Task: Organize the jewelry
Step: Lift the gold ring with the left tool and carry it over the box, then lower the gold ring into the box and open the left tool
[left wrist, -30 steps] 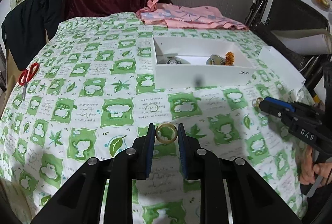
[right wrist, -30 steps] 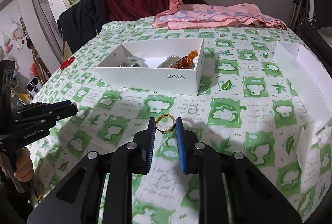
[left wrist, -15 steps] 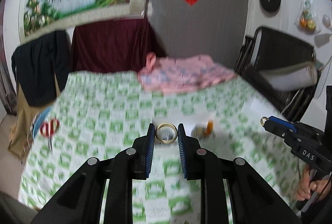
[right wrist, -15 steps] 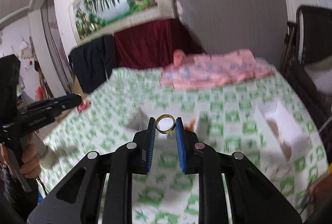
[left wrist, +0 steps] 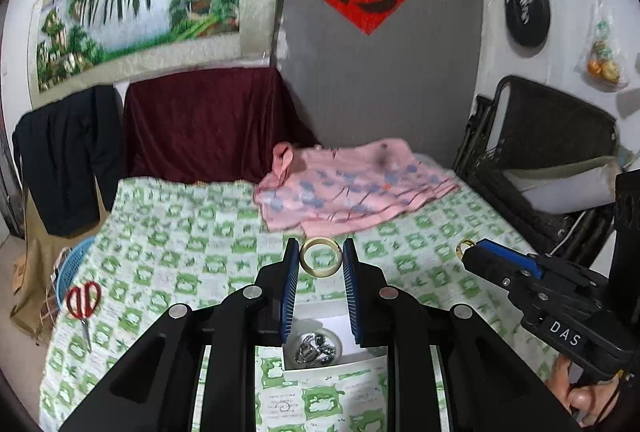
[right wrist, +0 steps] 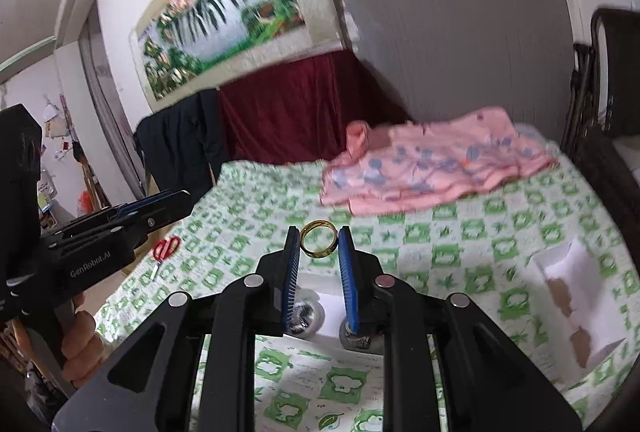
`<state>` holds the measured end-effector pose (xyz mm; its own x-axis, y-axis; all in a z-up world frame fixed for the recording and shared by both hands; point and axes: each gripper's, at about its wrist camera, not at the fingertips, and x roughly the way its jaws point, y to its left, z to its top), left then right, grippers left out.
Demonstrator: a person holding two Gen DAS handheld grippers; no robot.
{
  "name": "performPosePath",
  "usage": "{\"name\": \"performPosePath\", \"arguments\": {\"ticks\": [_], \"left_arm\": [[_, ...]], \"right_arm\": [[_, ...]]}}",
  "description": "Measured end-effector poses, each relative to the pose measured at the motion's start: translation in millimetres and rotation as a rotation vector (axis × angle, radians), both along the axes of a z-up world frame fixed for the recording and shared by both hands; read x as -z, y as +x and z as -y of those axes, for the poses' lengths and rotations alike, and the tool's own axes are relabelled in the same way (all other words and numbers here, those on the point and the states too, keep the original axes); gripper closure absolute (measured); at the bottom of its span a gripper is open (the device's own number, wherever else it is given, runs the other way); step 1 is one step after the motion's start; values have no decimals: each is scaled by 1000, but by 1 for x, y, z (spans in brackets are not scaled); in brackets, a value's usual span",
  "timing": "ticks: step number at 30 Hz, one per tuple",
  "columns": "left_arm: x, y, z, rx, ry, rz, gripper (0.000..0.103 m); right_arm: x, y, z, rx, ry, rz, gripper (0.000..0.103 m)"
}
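Observation:
My left gripper [left wrist: 320, 258] is shut on a pale yellow bangle [left wrist: 320, 257], held up in the air. My right gripper [right wrist: 319, 245] is shut on a gold ring [right wrist: 319, 245], also held up; it shows from the side in the left wrist view [left wrist: 465, 248]. The white jewelry box [left wrist: 332, 328] lies right below the left fingers, mostly hidden, with a silvery chain piece [left wrist: 314, 348] in it. In the right wrist view the box [right wrist: 326, 306] sits under the fingers with a shiny round piece [right wrist: 304, 314] inside.
The table has a green and white patterned cloth [left wrist: 180, 244]. A pink garment [left wrist: 352, 188] lies at its far end. Red scissors [left wrist: 83, 302] lie at the left edge. A white box lid [right wrist: 576, 296] lies at the right. A dark chair [left wrist: 548, 136] stands to the right.
Both grippers have risen and tilted upward, each still holding its ring. The view moved from the tabletop to the far wall, and the box now lies under the fingers.

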<state>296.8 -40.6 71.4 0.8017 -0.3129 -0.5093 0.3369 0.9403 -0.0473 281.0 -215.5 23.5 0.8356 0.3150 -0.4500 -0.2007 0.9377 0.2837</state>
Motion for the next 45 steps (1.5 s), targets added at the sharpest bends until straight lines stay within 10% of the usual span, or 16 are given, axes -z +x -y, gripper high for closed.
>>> {"name": "performPosePath", "arguments": {"ticks": [18,26,33,45], "left_arm": [[135,83,9,2,29,-288,80],[142,84,3,-13,-1,-303,56],[123,74,-8,-45,-46,-248,33],[103,45,-24,-178,-15,-136,7]], "right_arm": [[106,66,5,20,-16,-247,83],[104,62,15,37,19,-226,81],[89,50,19,73,-1,-162,65],[65,20,16,154,-61,-34,8]]}}
